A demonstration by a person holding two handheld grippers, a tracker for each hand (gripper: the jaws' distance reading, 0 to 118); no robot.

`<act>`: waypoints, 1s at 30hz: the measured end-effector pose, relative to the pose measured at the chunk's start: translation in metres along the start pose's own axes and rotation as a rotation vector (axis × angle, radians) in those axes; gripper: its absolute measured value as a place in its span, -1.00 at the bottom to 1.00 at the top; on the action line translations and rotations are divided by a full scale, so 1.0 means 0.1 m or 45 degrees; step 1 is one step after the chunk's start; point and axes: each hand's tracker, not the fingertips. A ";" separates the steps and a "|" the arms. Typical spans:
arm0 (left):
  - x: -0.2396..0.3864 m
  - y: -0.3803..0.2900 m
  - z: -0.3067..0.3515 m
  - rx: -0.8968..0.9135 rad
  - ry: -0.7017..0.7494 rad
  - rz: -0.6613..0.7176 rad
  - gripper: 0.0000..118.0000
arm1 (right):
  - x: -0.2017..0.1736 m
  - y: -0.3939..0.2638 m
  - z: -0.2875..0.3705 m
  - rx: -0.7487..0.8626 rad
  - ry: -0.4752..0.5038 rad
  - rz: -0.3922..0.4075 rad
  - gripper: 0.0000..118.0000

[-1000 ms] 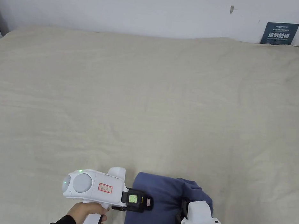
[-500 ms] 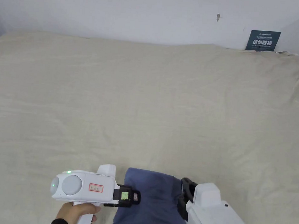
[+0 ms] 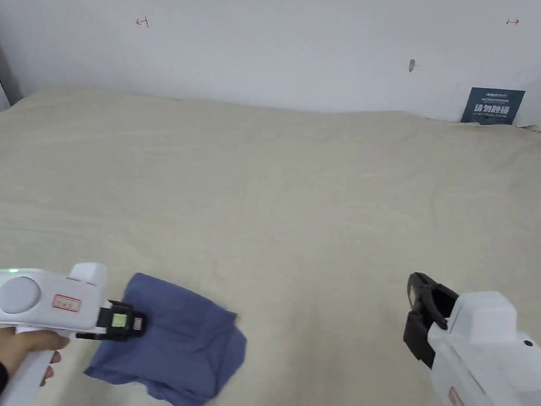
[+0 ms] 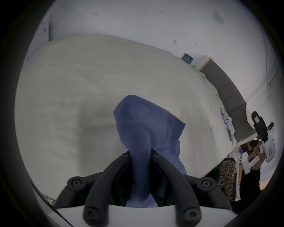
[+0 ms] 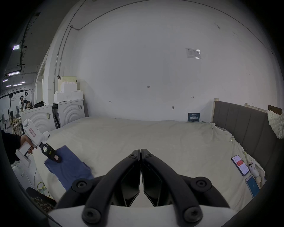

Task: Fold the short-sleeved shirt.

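Shirt [image 3: 181, 345], blue and folded into a small bundle, lies on the bed [image 3: 298, 202] near its front edge, toward the left side. The left gripper [image 3: 133, 323] is clenched on the shirt's left edge; in the left gripper view both jaws press on a tuck of blue cloth [image 4: 139, 153] that runs up between them, and the rest of the bundle spreads out on the bed beyond. A hand [image 3: 13, 345] in a dark sleeve holds this gripper's white handle, just left of the shirt.

The right gripper [image 3: 415, 309] hangs over the bed's front right part, well apart from the shirt. In the right gripper view its jaws are pressed together at the tips with nothing between them [image 5: 140, 151].

Two phones [image 5: 240, 165] lie on the bed's far right edge, beside a grey headboard [image 5: 242, 122]. A small blue sign [image 3: 492, 106] leans on the wall behind the bed.
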 end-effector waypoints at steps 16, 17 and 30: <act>-1.50 0.30 0.28 -0.046 0.343 0.170 -0.75 | -0.18 0.10 -0.35 -0.019 -0.061 0.056 -1.00; -1.50 0.28 0.21 -0.060 0.376 0.184 -0.75 | -0.18 0.10 -0.37 -0.025 -0.061 0.054 -1.00; -1.17 0.15 -0.02 -0.037 0.716 0.154 0.68 | -0.05 0.15 -0.28 -0.041 -0.061 0.044 -1.00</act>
